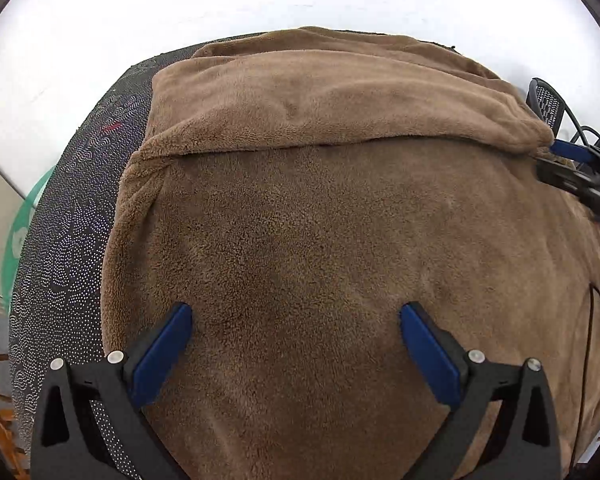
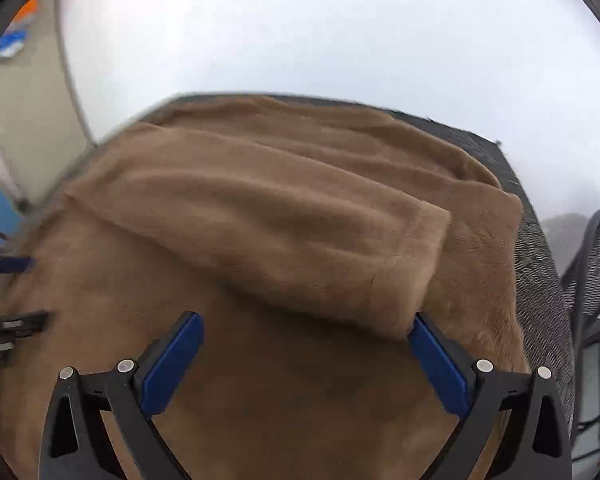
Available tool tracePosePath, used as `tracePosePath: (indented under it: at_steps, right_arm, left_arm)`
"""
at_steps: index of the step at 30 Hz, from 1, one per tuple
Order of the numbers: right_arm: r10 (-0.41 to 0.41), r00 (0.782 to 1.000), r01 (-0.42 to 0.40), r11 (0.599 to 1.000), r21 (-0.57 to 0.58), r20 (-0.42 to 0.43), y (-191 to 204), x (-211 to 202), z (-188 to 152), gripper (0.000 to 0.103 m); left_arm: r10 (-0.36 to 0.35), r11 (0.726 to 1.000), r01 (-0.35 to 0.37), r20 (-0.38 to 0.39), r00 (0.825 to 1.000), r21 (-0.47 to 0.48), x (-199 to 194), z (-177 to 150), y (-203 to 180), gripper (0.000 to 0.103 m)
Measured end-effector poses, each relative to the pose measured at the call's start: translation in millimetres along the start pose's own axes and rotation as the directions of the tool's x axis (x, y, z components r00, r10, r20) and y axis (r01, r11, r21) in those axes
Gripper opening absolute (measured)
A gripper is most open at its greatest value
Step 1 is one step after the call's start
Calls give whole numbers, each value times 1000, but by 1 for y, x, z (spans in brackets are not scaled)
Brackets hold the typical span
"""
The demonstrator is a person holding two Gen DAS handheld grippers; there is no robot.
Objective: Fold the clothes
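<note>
A brown fleece garment [image 1: 320,232] lies spread over a dark dotted table [image 1: 68,240], its far part folded toward me into a thick flap [image 1: 320,104]. My left gripper [image 1: 296,316] hovers open above the near half of the fleece, nothing between its blue pads. In the right wrist view the same fleece [image 2: 260,360] fills the frame, and the folded flap [image 2: 284,232] ends at a corner by the right pad. My right gripper [image 2: 306,326] is open, its right fingertip touching or just under that flap corner. The right gripper [image 1: 572,168] also shows at the right edge of the left wrist view.
A black mesh chair [image 2: 596,264] stands off the table's right side. A white wall rises behind the table. A green round object [image 1: 20,236] sits left of the table, and the left gripper [image 2: 8,300] shows blurred at the left edge.
</note>
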State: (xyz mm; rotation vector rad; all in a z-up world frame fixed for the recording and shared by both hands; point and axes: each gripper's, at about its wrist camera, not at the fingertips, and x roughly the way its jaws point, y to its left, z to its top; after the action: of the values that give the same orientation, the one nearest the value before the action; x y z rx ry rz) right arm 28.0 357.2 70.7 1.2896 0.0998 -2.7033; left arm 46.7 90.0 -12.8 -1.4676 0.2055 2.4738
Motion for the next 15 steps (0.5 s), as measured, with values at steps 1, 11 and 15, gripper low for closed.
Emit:
tracePosePath:
  at_steps: [1, 11, 15]
  right_arm:
    - [24, 1000, -24, 1000, -9, 8, 7, -11, -3, 103]
    - [37, 988, -66, 979, -191, -151, 73, -45, -88, 103]
    - [70, 982, -93, 988, -122, -178, 66, -45, -106, 103]
  left_arm:
    - [-2, 1000, 2, 5, 1000, 0, -1, -2, 0, 103]
    - [-13, 1000, 13, 51, 999, 0, -11, -16, -7, 103]
    - [-28, 1000, 28, 48, 998, 4, -12, -16, -5, 103]
